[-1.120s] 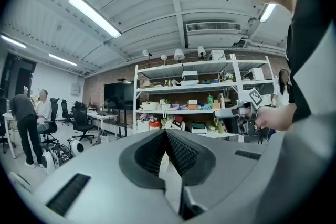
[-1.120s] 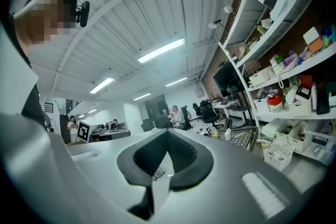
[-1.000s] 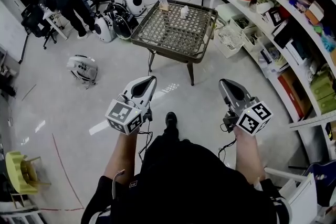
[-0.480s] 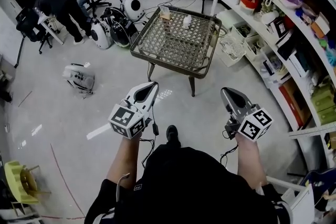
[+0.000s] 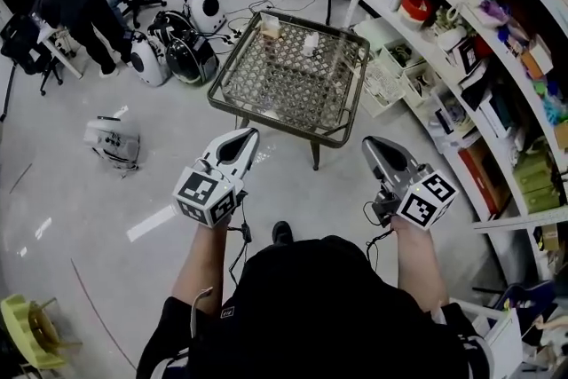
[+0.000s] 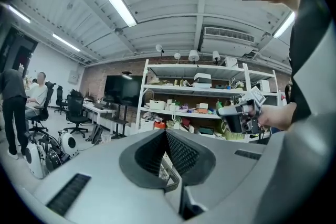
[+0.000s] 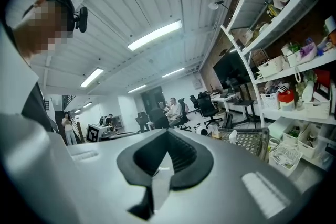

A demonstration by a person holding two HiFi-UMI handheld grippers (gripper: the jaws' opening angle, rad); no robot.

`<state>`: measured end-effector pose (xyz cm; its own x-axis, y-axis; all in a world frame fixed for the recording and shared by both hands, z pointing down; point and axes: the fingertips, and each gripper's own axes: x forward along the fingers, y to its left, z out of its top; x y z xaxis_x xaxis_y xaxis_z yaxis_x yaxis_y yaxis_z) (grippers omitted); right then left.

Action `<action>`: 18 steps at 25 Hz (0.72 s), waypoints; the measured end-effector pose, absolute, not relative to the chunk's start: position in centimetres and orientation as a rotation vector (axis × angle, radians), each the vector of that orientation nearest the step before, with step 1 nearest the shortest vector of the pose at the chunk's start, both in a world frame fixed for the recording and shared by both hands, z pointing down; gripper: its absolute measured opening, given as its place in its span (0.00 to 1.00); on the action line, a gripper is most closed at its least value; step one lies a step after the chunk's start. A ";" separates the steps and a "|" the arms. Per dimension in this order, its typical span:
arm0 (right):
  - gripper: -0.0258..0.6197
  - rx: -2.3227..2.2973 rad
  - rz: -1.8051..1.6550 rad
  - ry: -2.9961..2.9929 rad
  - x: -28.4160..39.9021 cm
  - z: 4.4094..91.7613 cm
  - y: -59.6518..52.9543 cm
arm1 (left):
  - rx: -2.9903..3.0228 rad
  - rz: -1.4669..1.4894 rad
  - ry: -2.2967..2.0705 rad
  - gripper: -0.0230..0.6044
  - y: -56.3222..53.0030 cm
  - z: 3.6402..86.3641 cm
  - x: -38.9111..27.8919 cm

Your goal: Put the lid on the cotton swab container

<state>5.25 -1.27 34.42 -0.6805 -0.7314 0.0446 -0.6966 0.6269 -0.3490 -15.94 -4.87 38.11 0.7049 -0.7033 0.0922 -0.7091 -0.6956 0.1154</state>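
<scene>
Holding: both claws sit at waist height, left claw at 11 o'clock, right claw at 1 o'clock.
Claw state: each pair of jaws is pressed together with nothing between them.
Counter: the lattice-topped counter stands at 12 o'clock, well apart from both claws.
Task's things: a tan box and a white piece stand near the counter's far edge, close but apart.
Risk: claws arriving with jaws together could knock these light pieces over or off that far edge, and the open lattice may tip a small lid.
Hard to make out: which piece is the cotton swab container and which the lid is too small to tell.
Beyond: shelves at 2 o'clock, people at 10 o'clock.
</scene>
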 end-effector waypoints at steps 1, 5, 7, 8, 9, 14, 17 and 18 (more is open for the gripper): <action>0.06 -1.217 -0.525 2.738 5.1 34.5 -1.7 | 2.766 0.063 -1.146 0.04 -5.4 38.3 -16.2; 0.06 -1.263 -0.585 2.709 5.3 35.4 -3.1 | 2.752 0.062 -1.114 0.04 -6.8 39.1 -16.6; 0.06 -1.269 -0.610 2.696 5.4 35.6 -3.9 | 2.745 0.065 -1.112 0.04 -7.4 39.4 -16.8; 0.06 -1.268 -0.616 2.695 5.2 35.7 -4.3 | 2.740 0.062 -1.119 0.04 -7.9 39.5 -17.0; 0.06 -1.265 -0.617 2.700 5.0 35.8 -4.8 | 2.734 0.054 -1.130 0.04 -8.3 39.5 -17.4; 0.06 -1.240 -0.637 2.712 4.9 36.1 -8.0 | 2.700 0.048 -1.167 0.04 -10.5 40.2 -18.2; 0.06 -1.194 -0.673 2.732 4.5 36.7 -10.2 | 2.670 0.058 -1.204 0.04 -11.4 40.4 -18.6; 0.06 -1.177 -0.688 2.736 4.2 36.9 -11.1 | 2.660 0.065 -1.216 0.04 -11.9 40.5 -18.8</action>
<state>4.19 -11.11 36.94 -0.7007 -0.7068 0.0976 -0.6689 0.6030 -0.4347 -18.76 -11.90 40.53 0.6576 -0.7422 0.1290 -0.7517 -0.6352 0.1773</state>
